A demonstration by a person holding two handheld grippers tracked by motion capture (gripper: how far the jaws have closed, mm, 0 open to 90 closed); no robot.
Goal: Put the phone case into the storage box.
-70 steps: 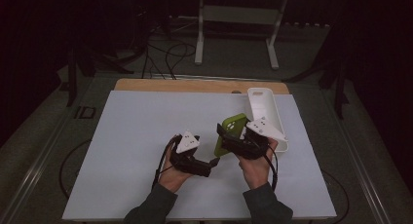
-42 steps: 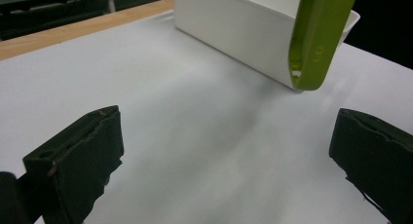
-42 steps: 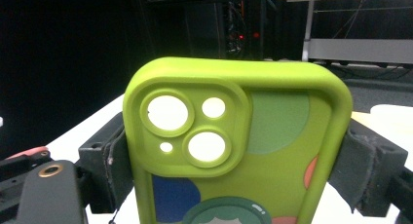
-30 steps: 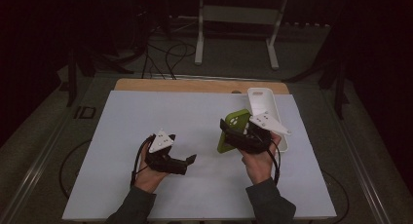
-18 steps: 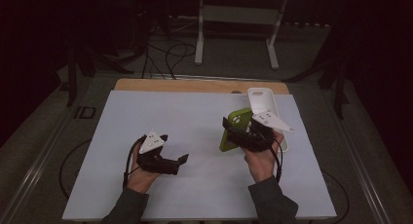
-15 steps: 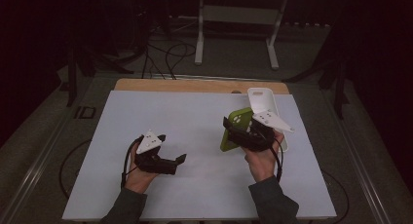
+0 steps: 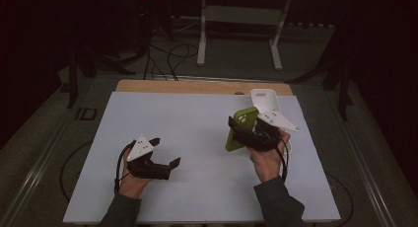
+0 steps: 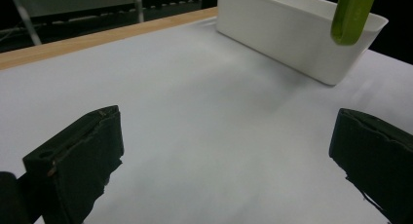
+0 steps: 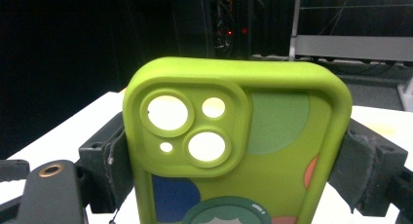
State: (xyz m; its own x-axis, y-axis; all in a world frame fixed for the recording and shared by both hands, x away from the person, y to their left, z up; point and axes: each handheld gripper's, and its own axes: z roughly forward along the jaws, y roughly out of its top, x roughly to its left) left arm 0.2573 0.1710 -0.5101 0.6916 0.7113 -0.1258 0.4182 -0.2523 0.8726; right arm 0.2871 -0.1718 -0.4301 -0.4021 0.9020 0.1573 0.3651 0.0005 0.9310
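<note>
White table sheet (image 7: 197,123), wide and bare. White bin (image 7: 266,101) at far right. Right gripper (image 7: 235,131) pinches the green phone case (image 7: 242,127) by its side edges, held upright, lifted just left of the bin. Left gripper (image 7: 165,153) idle, jaws spread, low over the sheet. Step: carrying, probably toward the bin. Next: swing over the rim, release.

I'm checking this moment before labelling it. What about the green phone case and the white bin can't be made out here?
- Green phone case: its lower part is cut off by the bottom edge of the right gripper view.
- White bin: in the high view the right gripper and its grey plate cover most of it; its inside is hidden.
- Bin's inside: the left gripper view sees its outer wall only.
</note>
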